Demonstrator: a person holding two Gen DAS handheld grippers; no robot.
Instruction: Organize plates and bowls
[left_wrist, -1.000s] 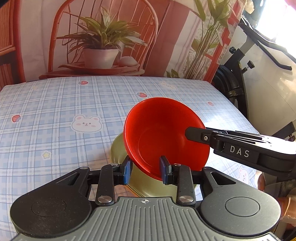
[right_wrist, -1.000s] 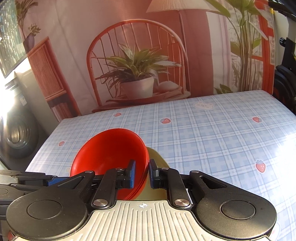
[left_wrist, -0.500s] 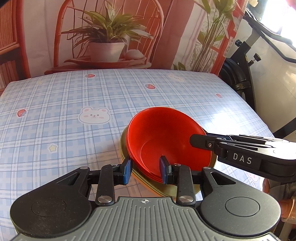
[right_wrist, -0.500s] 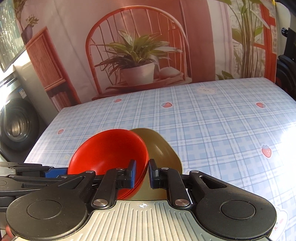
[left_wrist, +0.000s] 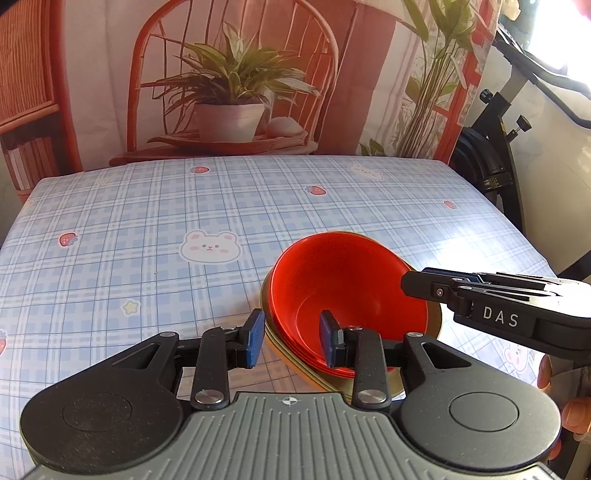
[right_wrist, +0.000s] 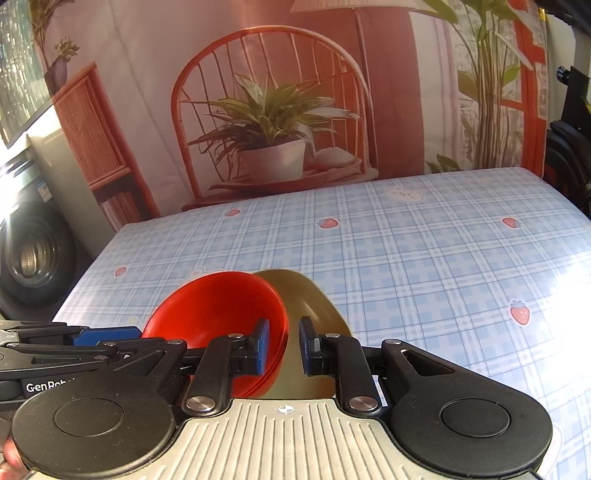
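A stack of red bowls (left_wrist: 343, 291) rests on an olive-gold plate (left_wrist: 436, 321) on the checked tablecloth. My left gripper (left_wrist: 291, 338) is open, its fingers straddling the stack's near rim without pinching it. My right gripper (right_wrist: 283, 345) is open, its fingers either side of the red bowls' (right_wrist: 221, 310) right rim, with the gold plate (right_wrist: 310, 306) behind. The right gripper also shows in the left wrist view (left_wrist: 410, 282) at the bowl's right edge. The left gripper's fingers (right_wrist: 107, 336) reach in from the left in the right wrist view.
The table (left_wrist: 184, 221) has a blue checked cloth with bear and strawberry prints. A printed backdrop of a chair and plant hangs behind it. An exercise bike (left_wrist: 495, 162) stands at the right; a washing machine (right_wrist: 26, 258) at the left.
The red bowls were tilted and lifted; they have come down onto the gold plate. Both grippers have opened a little wider around the rim.
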